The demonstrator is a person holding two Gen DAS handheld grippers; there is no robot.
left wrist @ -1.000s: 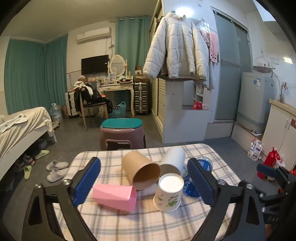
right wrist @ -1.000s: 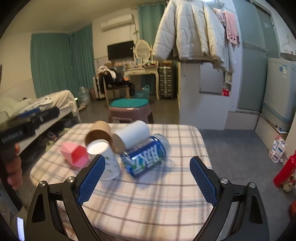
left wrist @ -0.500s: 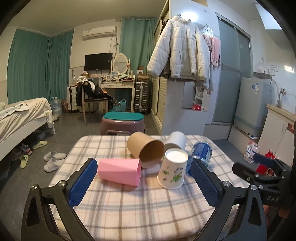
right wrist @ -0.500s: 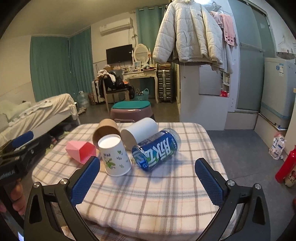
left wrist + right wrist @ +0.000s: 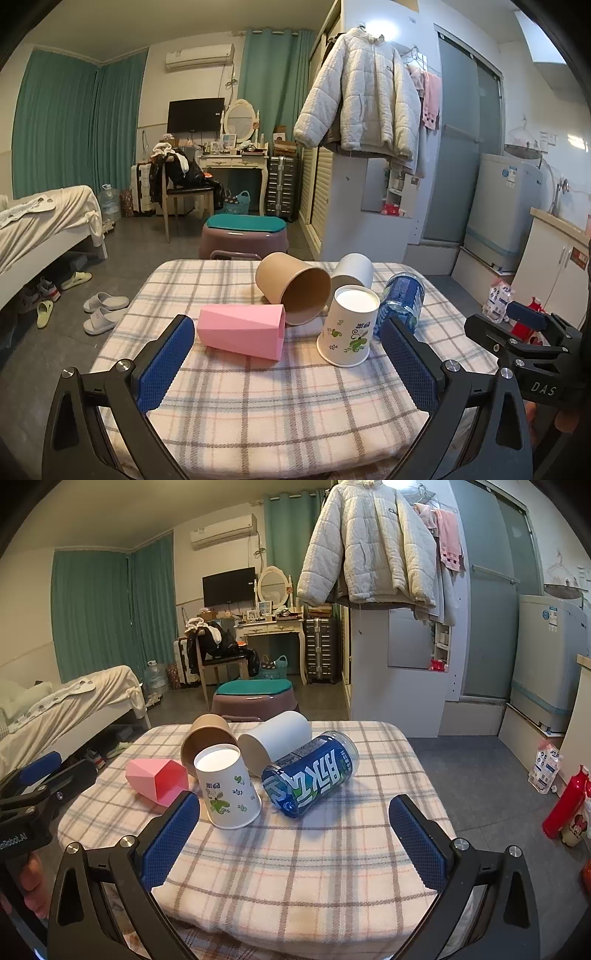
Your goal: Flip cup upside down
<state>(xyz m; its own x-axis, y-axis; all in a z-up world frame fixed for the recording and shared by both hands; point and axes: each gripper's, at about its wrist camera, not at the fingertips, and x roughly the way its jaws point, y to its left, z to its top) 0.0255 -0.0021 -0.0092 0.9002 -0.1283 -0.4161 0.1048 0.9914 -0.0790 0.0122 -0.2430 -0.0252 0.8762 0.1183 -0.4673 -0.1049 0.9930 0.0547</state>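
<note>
A white paper cup with green leaf print stands upside down on the plaid-covered table. A pink faceted cup, a brown paper cup and a white cup lie on their sides around it. A blue can lies to the right. My left gripper is open and empty, back from the cups. My right gripper is open and empty, near the table's front edge.
A purple stool with a teal seat stands behind the table. A bed is at the left, slippers on the floor. A white cabinet with a hanging jacket and a washing machine stand to the right.
Both grippers have pulled back and up from the cups, so more of the table shows. The cups and can have not moved.
</note>
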